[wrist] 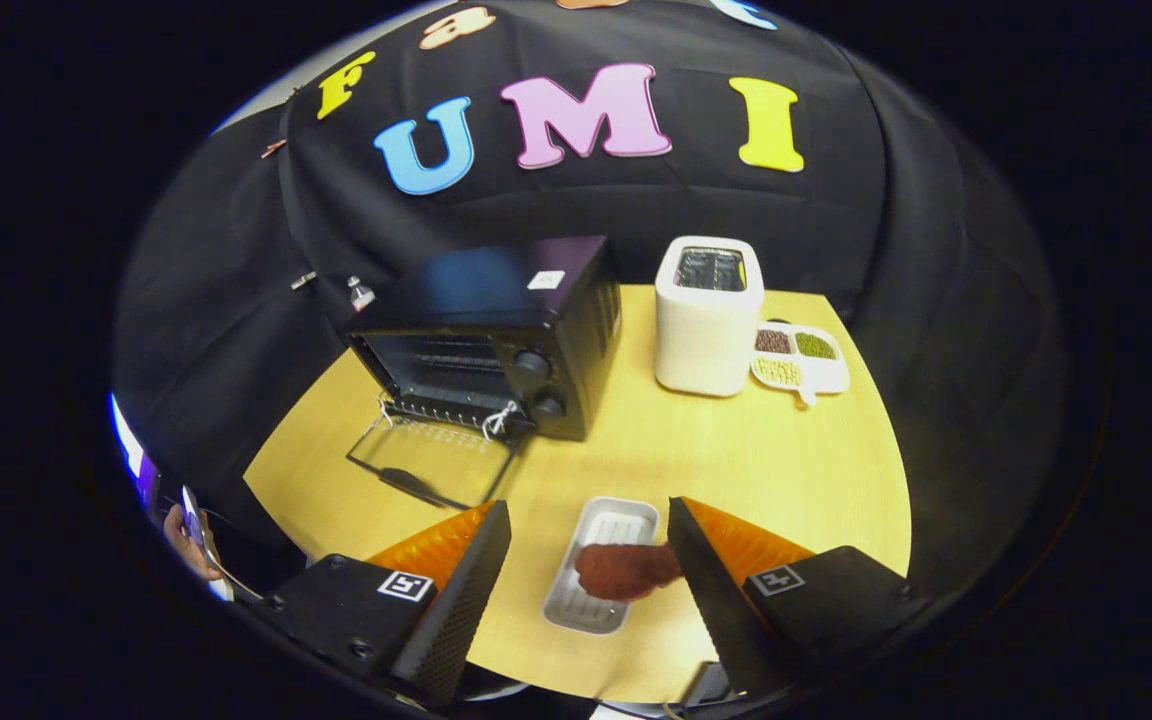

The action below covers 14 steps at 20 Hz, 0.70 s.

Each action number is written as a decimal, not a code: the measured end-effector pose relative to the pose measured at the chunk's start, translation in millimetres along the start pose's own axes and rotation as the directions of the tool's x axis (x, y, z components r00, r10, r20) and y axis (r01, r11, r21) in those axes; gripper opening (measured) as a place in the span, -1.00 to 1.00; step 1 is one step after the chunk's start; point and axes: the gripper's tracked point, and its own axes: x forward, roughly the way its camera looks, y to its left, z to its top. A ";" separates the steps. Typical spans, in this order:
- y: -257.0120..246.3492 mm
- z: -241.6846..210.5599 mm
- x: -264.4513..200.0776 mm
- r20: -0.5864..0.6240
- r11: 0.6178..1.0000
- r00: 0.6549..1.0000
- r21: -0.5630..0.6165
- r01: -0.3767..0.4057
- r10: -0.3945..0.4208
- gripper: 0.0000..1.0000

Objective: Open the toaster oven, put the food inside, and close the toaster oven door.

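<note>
The tool point(588, 560) hangs over the near part of the desk point(766, 460) with its fingers spread wide, pinching nothing. Between them, a little closer to the right finger, lies a white tray point(600, 577) with the food point(626, 570) on it, a reddish-brown piece resting across the tray's nearer half. The food's right end reaches to the inner face of the right finger or slips behind it; whether they touch cannot be told. The left finger stands well apart from it.

The tray's long axis runs away from the tool, leaning slightly right at its far end. The food lies crosswise to that, roughly along the line from finger to finger. That is the relation the pick turns on, in my judgement: closing as the fingers stand would press on the food's ends, not its narrower sides, and the piece sits off-centre toward the right finger, so a shift right or a turn of the wrist looks needed first.

Beyond the left finger, the oven point(496, 340) stands with its door point(433, 462) already dropped flat onto the desk, cavity facing the tool. So the food must travel forward and left. Further right stand a white toaster point(706, 320) and, just beside it, a divided dish point(802, 358).
</note>
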 end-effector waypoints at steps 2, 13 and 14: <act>-17.7 -12.4 7.1 -0.070 0.998 0.997 0.047 -0.034 0.037 0.99; -50.8 -65.4 56.9 -0.291 0.938 0.924 0.309 -0.156 0.249 0.24; -45.2 -68.7 56.2 -0.292 0.923 0.912 0.339 -0.183 0.288 0.07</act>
